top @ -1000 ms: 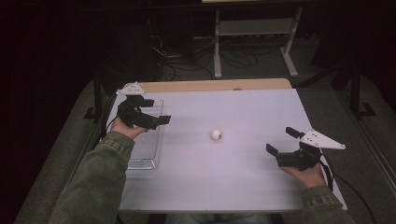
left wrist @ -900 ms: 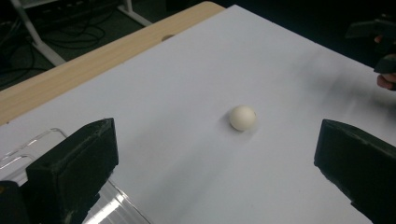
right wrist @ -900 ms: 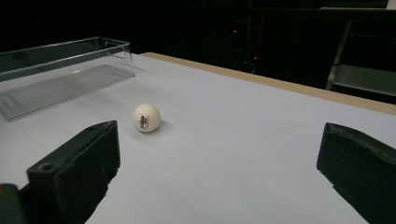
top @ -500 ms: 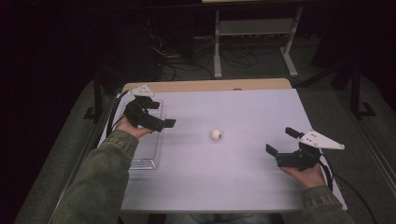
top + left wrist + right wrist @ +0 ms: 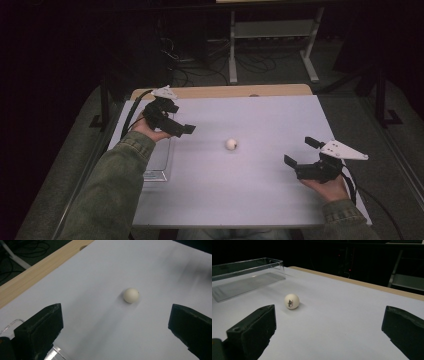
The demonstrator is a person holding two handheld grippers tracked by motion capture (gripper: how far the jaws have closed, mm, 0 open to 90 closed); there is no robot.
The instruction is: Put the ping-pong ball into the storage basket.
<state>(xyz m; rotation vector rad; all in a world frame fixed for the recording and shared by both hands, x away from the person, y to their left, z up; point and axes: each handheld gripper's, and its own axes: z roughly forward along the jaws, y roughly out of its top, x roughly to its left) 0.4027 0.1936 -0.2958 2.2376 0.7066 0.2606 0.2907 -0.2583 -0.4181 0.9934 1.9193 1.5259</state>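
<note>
A small white ball (image 5: pixel 230 144) lies alone near the middle of the white table (image 5: pixel 250 195). My left gripper (image 5: pixel 180 119) hovers over the inner edge of a clear plastic tray (image 5: pixel 159 161), left of the ball, open and holding nothing. In the left gripper view the ball (image 5: pixel 131 295) lies ahead of the wide-apart jaws of that gripper (image 5: pixel 115 332). My right gripper (image 5: pixel 301 151) rests low at the table's right side, open and empty, pointing toward the ball. The right gripper view has the ball (image 5: pixel 292 301), with a dark logo on it, beyond this gripper (image 5: pixel 328 332).
The clear tray (image 5: pixel 247 277) is long and shallow and runs along the table's left edge. A wooden strip (image 5: pixel 225 91) borders the table's far side. Beyond it are a dark floor, cables and a white metal stand (image 5: pixel 272 47).
My left gripper has shifted a little to the right, off the tray and toward the ball. The right gripper and the ball have stayed put.
</note>
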